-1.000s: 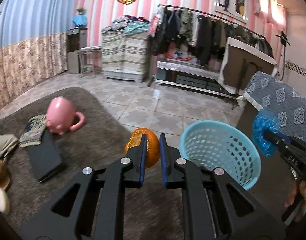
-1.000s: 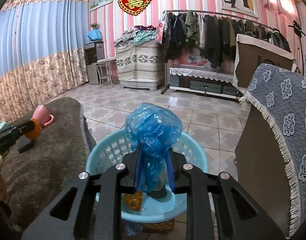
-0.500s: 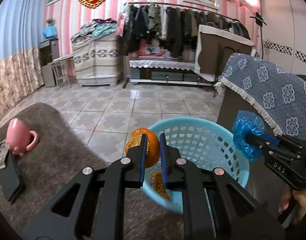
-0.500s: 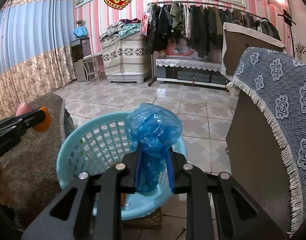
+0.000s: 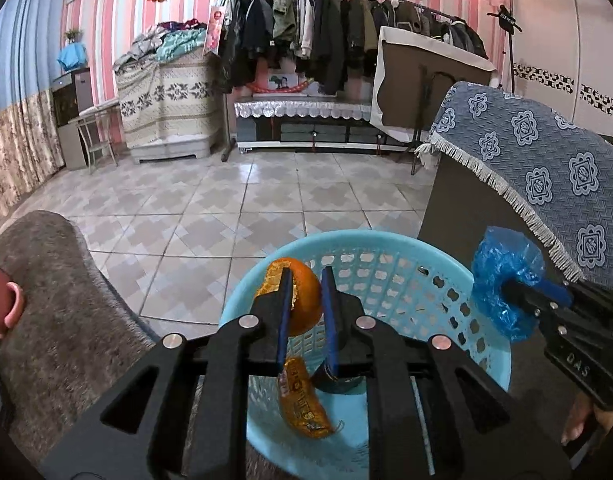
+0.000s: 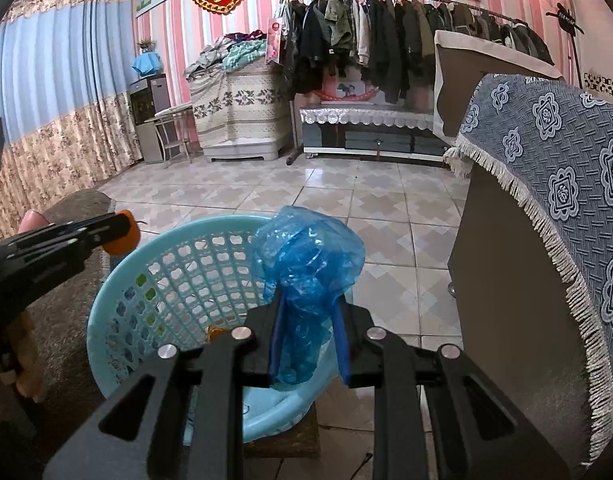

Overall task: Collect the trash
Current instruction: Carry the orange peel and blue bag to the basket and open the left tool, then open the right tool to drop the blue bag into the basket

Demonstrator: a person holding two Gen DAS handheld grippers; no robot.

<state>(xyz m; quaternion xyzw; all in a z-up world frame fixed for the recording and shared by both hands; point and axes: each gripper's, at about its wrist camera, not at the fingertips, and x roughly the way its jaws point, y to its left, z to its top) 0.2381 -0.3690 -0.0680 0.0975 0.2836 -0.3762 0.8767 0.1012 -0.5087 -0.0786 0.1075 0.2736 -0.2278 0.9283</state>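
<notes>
- Right now my left gripper [image 5: 306, 292] hangs over the blue basket [image 5: 402, 280], its jaws opening around the orange peel [image 5: 302, 300]; the peel sits between the pads, touching the left one, with a gap showing at the right.
- My right gripper [image 6: 308, 328] is clamped on the crumpled blue plastic bag [image 6: 306, 264], held above the basket's right rim.
- Below and ahead of my left gripper, the basket already holds an orange wrapper [image 5: 302, 404] and a dark scrap I cannot identify.
- Risk: the peel may cling to the left pad and not drop; shaking could fling it onto the floor tiles [image 5: 234, 208].
- Risk: the bag is light and near the rim, so letting go there could leave it draped over the edge or drifting outside.
- Risk: the two grippers are close, so crowding the basket could knock them together.
</notes>
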